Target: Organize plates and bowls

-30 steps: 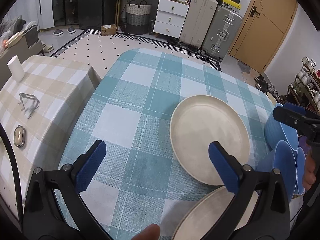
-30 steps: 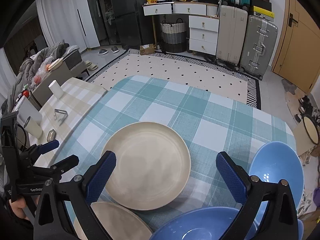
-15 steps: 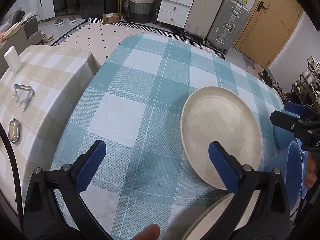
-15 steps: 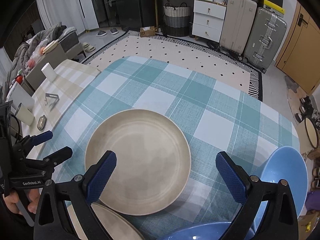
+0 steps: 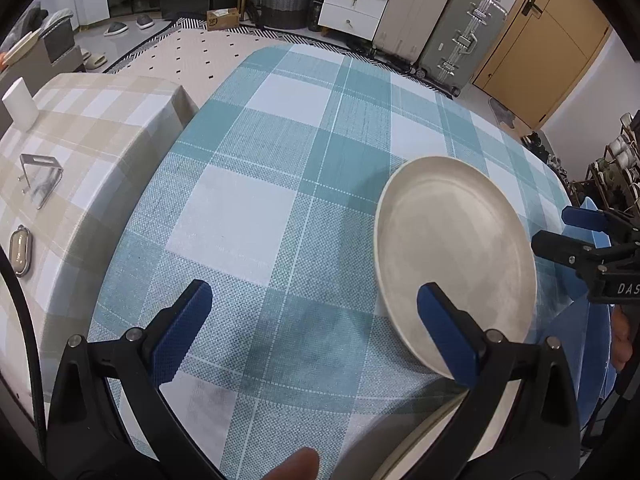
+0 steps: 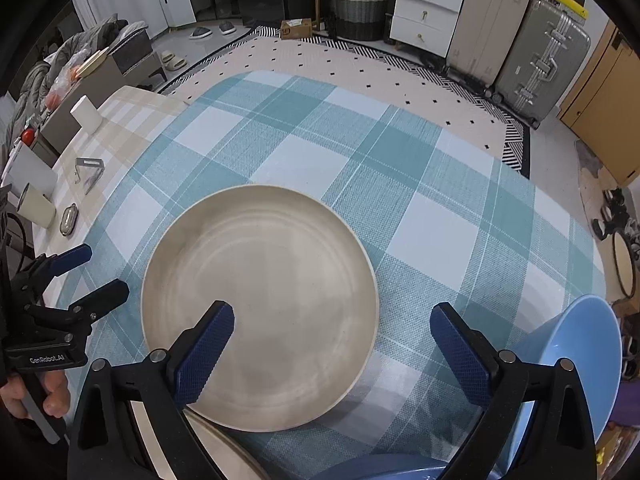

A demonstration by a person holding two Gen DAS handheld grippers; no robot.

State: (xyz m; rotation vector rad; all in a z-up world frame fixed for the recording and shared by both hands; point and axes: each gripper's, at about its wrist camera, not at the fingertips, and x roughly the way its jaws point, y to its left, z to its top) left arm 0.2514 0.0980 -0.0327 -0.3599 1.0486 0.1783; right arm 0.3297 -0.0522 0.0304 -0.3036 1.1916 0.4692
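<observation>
While I look down through both cameras, I see a table (image 6: 432, 216) with a blue and white checked cloth, and most of the cloth is bare. A round cream plate (image 6: 260, 304) lies flat on it, close to my edge of the table. My right gripper (image 6: 332, 354) hangs just above the near rim of that plate, with its two blue fingers spread wide and nothing between them. My left gripper (image 5: 316, 334) is spread wide too, over bare cloth, and its right finger (image 5: 446, 340) sits over the near edge of the plate. A second cream plate (image 6: 224, 448) peeks out at the very bottom, partly under the first one. A light blue bowl (image 6: 580, 364) stands at the right edge of the table, and the rim of another blue bowl (image 6: 384, 468) shows at the bottom. To the left is a lower table with a tan checked cloth (image 5: 80, 128), and on it stand a white cup (image 5: 20, 102) and a small metal stand (image 5: 38, 178). Past the tables I see a dotted rug (image 6: 360, 68), a woven basket (image 6: 360, 4), white drawers (image 6: 424, 20), two big suitcases (image 6: 540, 56) and a brown door (image 5: 540, 40). Some slippers (image 6: 212, 31) lie on the floor.
</observation>
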